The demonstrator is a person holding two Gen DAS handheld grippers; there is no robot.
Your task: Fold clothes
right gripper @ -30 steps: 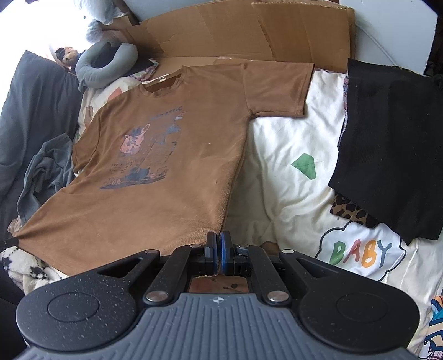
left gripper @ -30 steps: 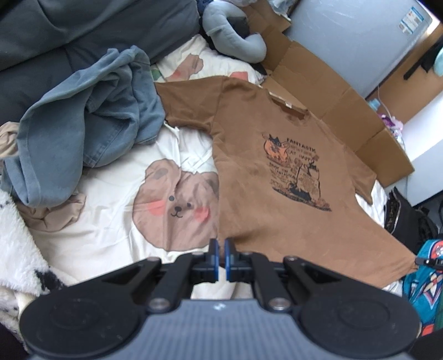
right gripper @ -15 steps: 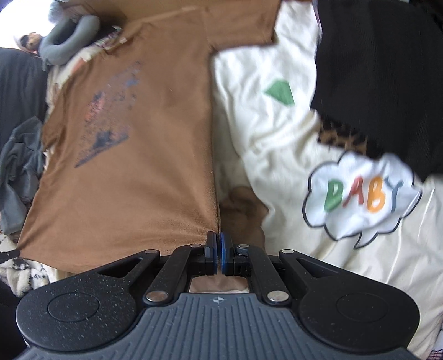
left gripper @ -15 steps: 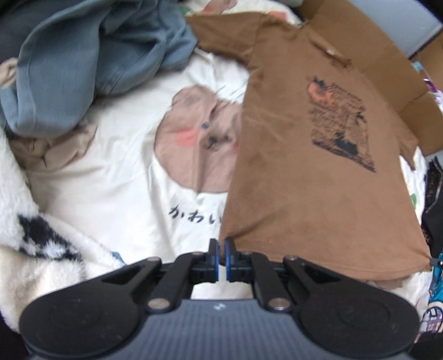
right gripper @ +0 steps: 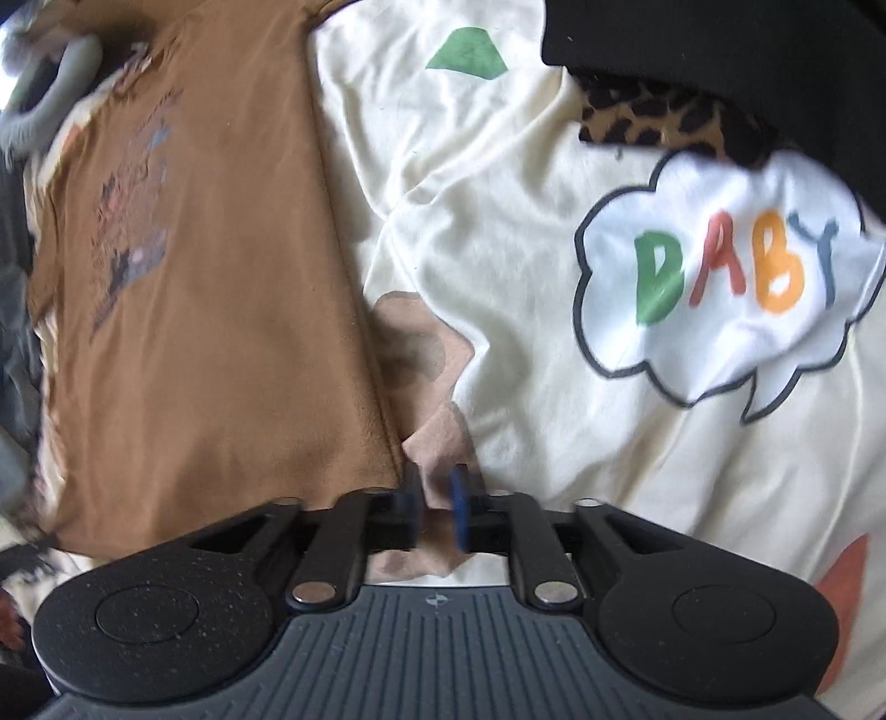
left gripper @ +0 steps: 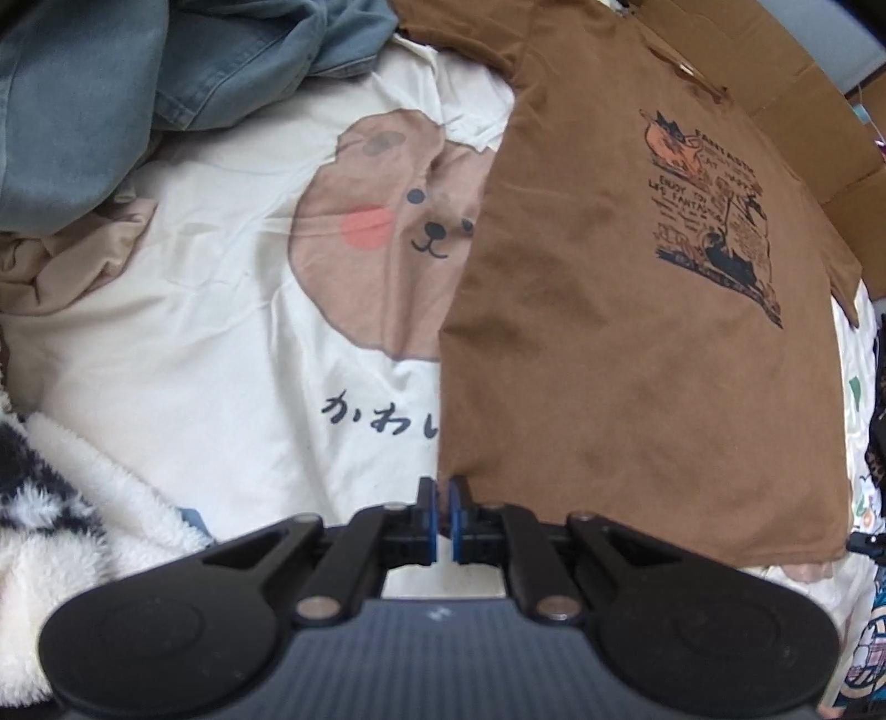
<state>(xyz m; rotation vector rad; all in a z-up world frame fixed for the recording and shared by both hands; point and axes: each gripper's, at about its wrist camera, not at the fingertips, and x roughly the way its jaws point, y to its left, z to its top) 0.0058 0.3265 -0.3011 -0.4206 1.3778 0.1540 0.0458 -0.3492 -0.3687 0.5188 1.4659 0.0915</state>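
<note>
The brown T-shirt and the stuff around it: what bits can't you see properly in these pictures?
- Brown T-shirt: in the left wrist view the top edge cuts off its collar and far sleeve.
- Writing on the bedsheet: left wrist view, the shirt covers its end.
- Shirt print: right wrist view, too blurred to read.
- Leopard-print cloth: right wrist view, mostly under the black garment.

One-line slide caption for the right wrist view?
Right gripper, jaws just opening and empty, beside the brown T-shirt's hem corner on the cream bedsheet.
</note>
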